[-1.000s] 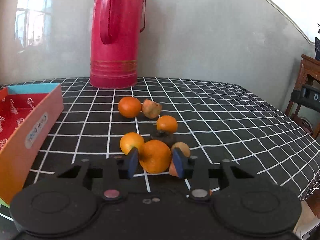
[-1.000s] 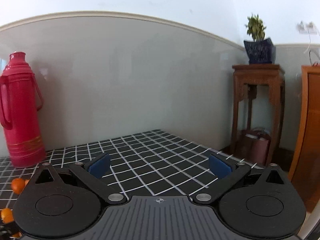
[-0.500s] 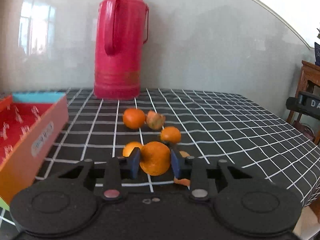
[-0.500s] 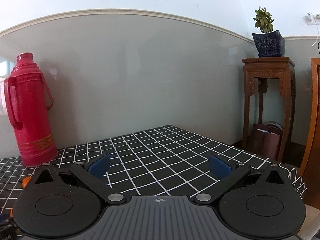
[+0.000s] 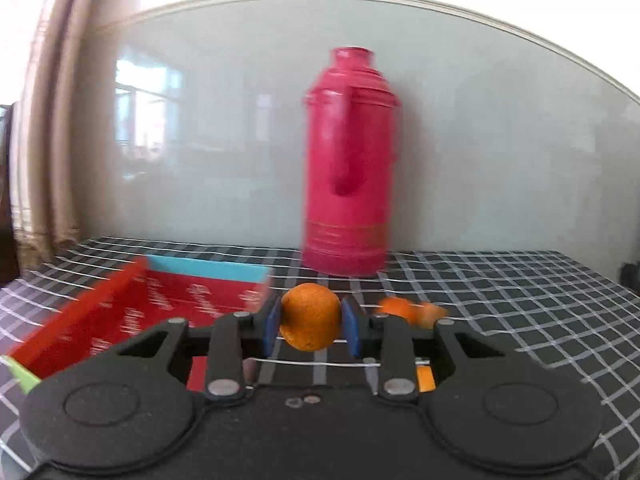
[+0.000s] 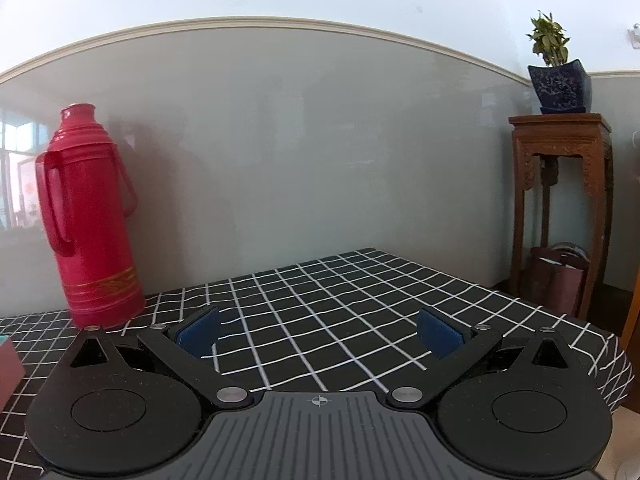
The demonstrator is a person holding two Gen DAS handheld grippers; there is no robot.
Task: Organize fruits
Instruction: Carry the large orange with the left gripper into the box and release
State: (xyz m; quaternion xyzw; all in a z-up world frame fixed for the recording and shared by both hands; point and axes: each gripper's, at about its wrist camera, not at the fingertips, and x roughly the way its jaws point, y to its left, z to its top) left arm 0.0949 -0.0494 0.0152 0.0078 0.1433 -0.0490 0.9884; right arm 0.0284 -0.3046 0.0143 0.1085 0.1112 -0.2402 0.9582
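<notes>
Clamped between the blue pads (image 5: 273, 325) of the left gripper (image 5: 310, 326): one orange fruit (image 5: 310, 316), round, matte, finely pitted skin, slightly darker toward its underside. Squeezed from both sides at its widest part, jaws drawn narrow around it, top of the fruit rising a little above the pads. Held clear of the checked tablecloth (image 5: 500, 304), with grid lines visible beneath it.

Just right of the held fruit and farther back, partly hidden by the right finger: a blurred cluster of other orange fruits (image 5: 412, 310) lying on the cloth. Exact count impossible to tell through the blur.

Left of the jaws and a little behind: an open red box (image 5: 132, 316) with a turquoise far wall, patterned red floor showing inside. Held fruit just beside its near right corner, not over the interior.

Beyond, upright against the grey wall: a red thermos (image 5: 348, 168), handle facing the camera.

In the right wrist view: right gripper (image 6: 319, 334) spread wide, blue pads well apart, only bare cloth between them. Same red thermos at far left, a sliver of the box at the left edge. Off the table to the right: a carved wooden stand (image 6: 560, 184) bearing a potted plant (image 6: 558, 80).
</notes>
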